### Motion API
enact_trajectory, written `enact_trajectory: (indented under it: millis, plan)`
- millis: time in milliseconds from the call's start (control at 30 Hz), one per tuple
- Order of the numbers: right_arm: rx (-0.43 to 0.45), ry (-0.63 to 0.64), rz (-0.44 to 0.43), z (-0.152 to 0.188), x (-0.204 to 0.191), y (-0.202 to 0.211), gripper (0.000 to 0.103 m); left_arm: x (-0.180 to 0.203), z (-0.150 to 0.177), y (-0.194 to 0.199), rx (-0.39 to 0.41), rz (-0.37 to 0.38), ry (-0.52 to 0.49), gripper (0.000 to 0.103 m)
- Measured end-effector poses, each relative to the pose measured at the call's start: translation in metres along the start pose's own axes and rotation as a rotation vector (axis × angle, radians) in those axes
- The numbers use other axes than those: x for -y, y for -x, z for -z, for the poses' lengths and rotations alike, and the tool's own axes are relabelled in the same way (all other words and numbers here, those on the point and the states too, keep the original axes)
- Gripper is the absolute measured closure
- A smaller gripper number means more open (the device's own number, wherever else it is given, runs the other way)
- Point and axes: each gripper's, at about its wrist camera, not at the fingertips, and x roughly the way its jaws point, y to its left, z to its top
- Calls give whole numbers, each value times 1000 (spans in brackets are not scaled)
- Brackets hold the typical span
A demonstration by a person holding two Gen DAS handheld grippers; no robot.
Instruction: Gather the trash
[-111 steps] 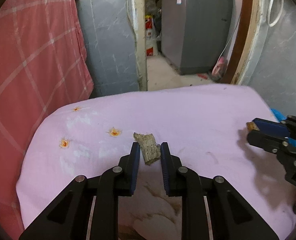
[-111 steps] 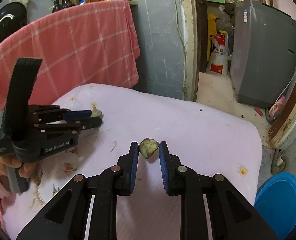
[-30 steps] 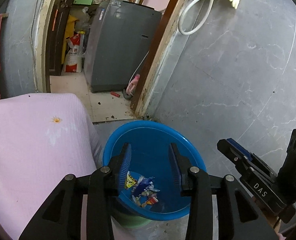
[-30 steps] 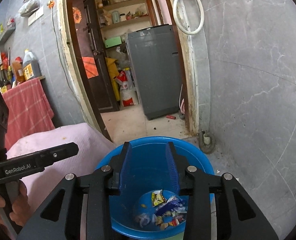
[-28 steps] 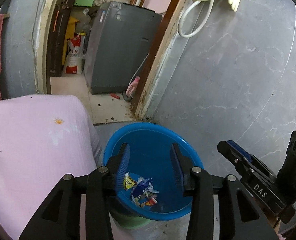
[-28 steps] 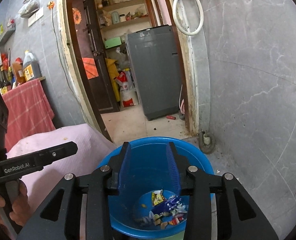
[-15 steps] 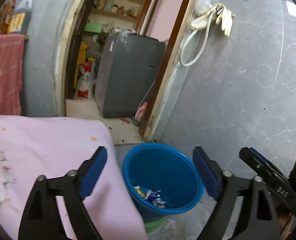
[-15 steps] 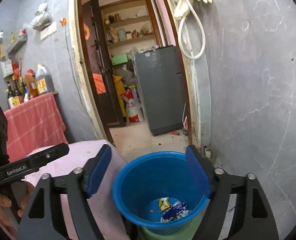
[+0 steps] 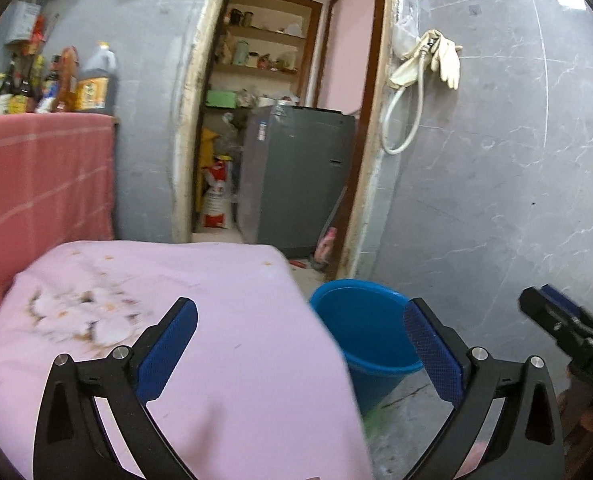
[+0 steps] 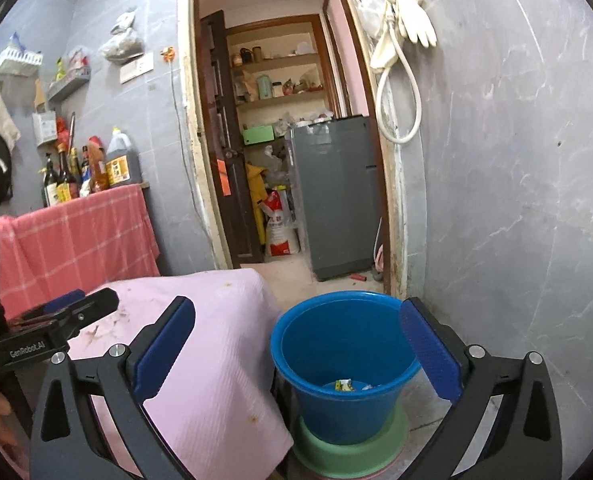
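Both grippers, left (image 9: 300,344) and right (image 10: 296,344), gape wide and empty-fingered above the trash-holding blue bucket (image 10: 316,312).

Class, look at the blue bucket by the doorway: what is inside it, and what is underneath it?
Inside the blue bucket, a few wrapper scraps lie at the bottom; its near wall hides the rest. Underneath sits a green base.

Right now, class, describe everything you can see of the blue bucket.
The blue bucket looks like smooth plastic, round, tapering toward its base, upright and open-topped. It stands on a green base on the floor, beside the pink-covered table, near the doorway. A few wrappers lie at its bottom. Neither gripper touches it.
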Motion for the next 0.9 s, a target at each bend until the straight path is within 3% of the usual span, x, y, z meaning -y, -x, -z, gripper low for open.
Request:
enact_trajectory:
  millis: [367,900]
  plan:
    - [52,57,49,36,-37,37,0,-7,58,55,45,-67,-22,2]
    - [58,81,96,72,-45,53,0,-19,91,79,83,-136,-31,2]
